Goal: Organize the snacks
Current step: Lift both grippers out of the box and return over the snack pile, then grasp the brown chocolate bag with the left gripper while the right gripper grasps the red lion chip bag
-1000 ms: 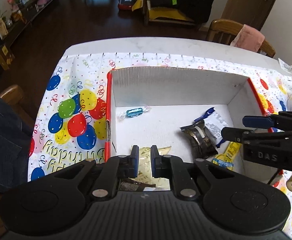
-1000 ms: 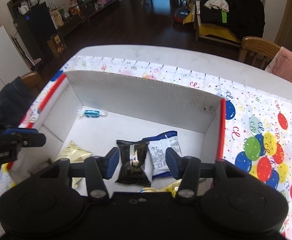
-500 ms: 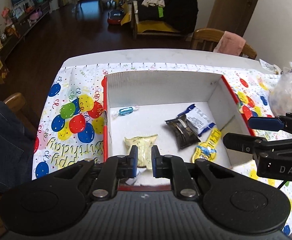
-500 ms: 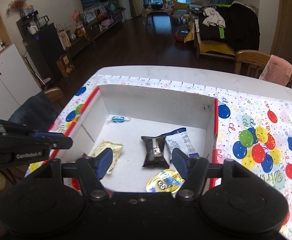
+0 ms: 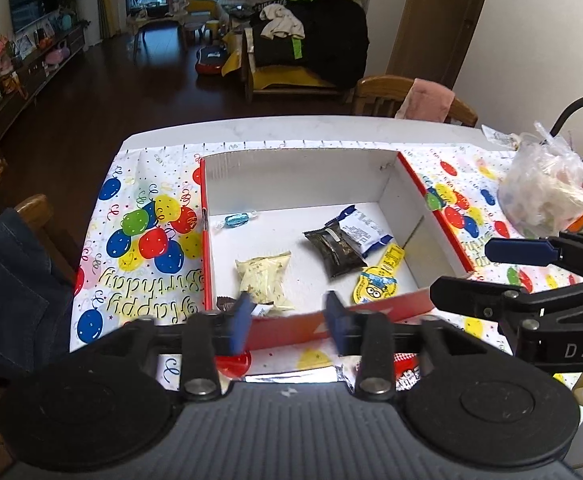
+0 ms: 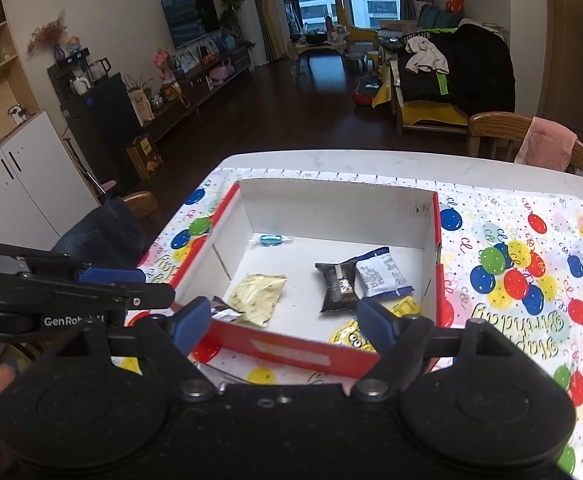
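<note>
A red-and-white cardboard box (image 5: 405, 298) is seen on a balloon-printed cloth (image 5: 143, 240) over the tabletop (image 5: 291, 128). All places below are given relative to this box. Inside it, a blue candy (image 5: 235, 221) is found near the far left corner, a pale yellow packet (image 5: 263, 276) toward the near left, a small dark wrapper (image 5: 225, 303) in the near left corner, a black packet (image 5: 333, 250) and a blue-and-white packet (image 5: 365, 230) touching each other at mid-right, and a yellow cartoon packet (image 5: 379, 282) by the near right wall.

The left gripper (image 5: 287, 322) is held above the near wall with its jaws spread apart and nothing between them; the pale yellow packet lies just beyond the left jaw. The right gripper (image 6: 281, 326) is also held at the near wall, jaws released wide and empty, with the snacks lying beyond them inside the box. A clear plastic bag (image 5: 547, 192) is seen to the right of the box.
</note>
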`<state>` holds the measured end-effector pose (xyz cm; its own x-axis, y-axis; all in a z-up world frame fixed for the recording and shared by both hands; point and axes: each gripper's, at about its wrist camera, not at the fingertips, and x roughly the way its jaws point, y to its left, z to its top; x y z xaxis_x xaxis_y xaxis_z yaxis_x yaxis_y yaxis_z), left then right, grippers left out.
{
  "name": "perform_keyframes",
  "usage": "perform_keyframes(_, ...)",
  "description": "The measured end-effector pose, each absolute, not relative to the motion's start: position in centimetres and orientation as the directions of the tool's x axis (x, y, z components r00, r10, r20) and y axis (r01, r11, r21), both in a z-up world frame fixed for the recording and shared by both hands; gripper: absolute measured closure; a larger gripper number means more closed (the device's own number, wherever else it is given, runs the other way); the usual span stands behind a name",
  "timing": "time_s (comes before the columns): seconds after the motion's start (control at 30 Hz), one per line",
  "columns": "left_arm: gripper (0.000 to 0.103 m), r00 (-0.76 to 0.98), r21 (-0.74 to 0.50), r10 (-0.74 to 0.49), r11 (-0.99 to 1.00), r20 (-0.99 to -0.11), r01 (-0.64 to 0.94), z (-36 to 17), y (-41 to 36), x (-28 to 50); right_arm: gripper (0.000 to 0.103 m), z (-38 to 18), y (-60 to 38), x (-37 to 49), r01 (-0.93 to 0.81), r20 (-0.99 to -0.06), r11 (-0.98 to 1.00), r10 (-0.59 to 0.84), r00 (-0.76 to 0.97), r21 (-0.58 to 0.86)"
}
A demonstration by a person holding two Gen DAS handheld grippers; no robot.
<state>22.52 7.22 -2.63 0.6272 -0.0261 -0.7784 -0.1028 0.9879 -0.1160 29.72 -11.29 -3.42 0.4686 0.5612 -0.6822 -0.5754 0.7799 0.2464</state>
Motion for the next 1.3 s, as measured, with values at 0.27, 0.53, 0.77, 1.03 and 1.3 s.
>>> perform_keyframes(0.27, 0.036, 0.662, -0.102, -0.013, 0.99, -0.75, -0.096, -2.5, 7.0, 19.0, 0.012, -3.9, -12.2, 26.8, -0.563, -0.676, 0.784, 0.565, 0.474, 0.261)
perform_keyframes(0.53, 0.031, 0.698, -0.065, 0.042, 0.99, -0.715, -0.125, -3.8, 6.8, 15.0, 0.008, -6.2, -12.9, 23.9, -0.549, -0.703, 0.797, 0.54, 0.463, 0.251)
perform_keyframes(0.77, 0.021, 0.667, -0.087, 0.035, 0.985, -0.744, -0.149, -5.8, 7.2, 13.3, 0.002, -9.1, -13.5, 21.8, -0.519, -0.74, 0.823, 0.495, 0.456, 0.231)
perform_keyframes(1.03, 0.021, 0.616, -0.103, 0.017, 0.982, -0.788, -0.159, -9.0, 7.0, 12.3, 0.0, -13.4, -13.6, 21.1, -0.481, -0.811, 0.865, 0.382, 0.443, 0.144)
perform_keyframes(1.3, 0.021, 0.536, -0.042, 0.04, 0.989, -0.843, -0.14, -12.8, 6.6, 13.2, 0.002, -16.4, -12.8, 22.2, -0.454, -0.847, 0.884, 0.323, 0.422, 0.11)
